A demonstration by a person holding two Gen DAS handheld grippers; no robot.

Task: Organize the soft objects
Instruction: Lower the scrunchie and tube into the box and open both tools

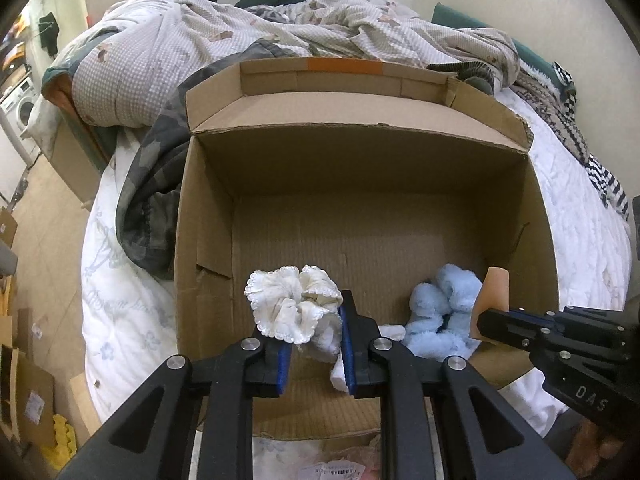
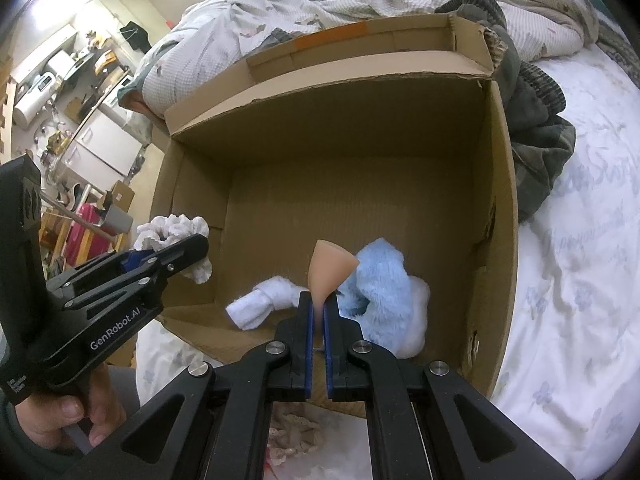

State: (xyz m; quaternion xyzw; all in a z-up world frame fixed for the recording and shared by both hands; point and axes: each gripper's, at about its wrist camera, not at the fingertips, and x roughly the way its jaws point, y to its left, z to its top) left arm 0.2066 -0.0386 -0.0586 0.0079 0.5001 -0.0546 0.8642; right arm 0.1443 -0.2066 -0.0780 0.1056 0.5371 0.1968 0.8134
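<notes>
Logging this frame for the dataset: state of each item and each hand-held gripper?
cardboard box: open, flaps up, on bed
white scrunchie: held over box
left hand-held gripper: shut on white scrunchie
peach sponge: pinched, over box
right hand-held gripper: shut on peach sponge
blue plush: in box
white sock: in box

The left tongs (image 2: 192, 254) carry "GenRobot.AI" in white on their black body. In the left wrist view, the right tongs (image 1: 486, 322) show white letters that seem to read "DAS". Barcoded paper labels (image 1: 340, 470) below the box are too small to read.
</notes>
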